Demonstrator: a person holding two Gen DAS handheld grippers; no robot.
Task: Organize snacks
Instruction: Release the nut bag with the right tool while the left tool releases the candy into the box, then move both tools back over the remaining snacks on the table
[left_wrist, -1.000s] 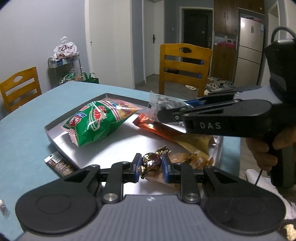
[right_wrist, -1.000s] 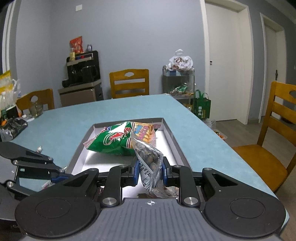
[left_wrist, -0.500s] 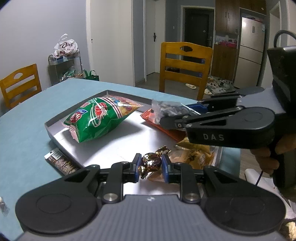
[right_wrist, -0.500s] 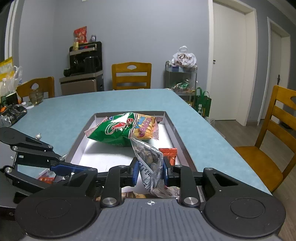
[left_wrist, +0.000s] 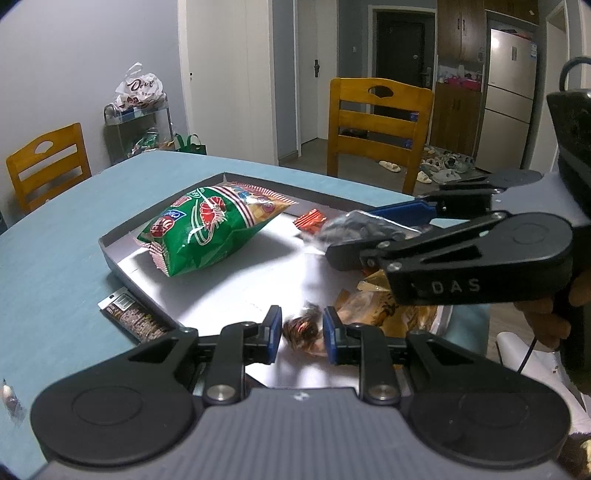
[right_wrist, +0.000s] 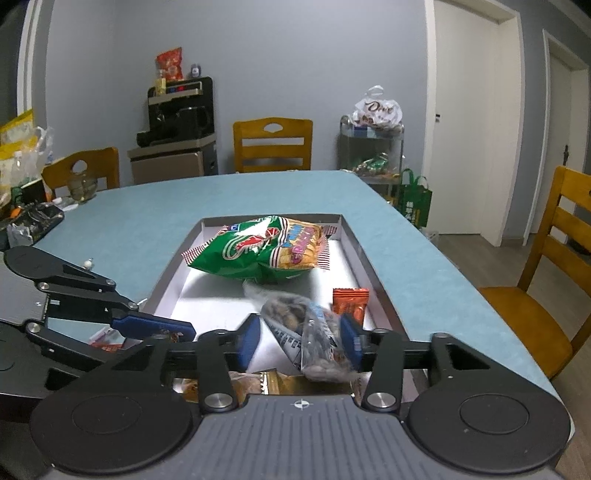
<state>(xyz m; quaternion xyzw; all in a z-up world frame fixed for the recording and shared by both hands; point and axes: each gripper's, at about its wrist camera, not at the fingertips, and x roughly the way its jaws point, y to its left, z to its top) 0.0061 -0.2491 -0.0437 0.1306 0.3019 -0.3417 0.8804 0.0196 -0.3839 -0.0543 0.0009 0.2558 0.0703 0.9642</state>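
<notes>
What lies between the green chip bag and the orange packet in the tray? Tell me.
Bare tray floor separates the green chip bag from the orange packet, seen in the right wrist view.

Grey-blue walls, white doors (right_wrist: 469, 122), wooden chairs (left_wrist: 376, 122) around a teal table (right_wrist: 221, 206), possibly a fridge (left_wrist: 511, 96) beyond.

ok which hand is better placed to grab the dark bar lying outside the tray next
Left, probably: the dark bar lies right beside the left tool, once it drops its foil candy. The right tool, jaws opening around the nut packet, is across the tray.
</notes>
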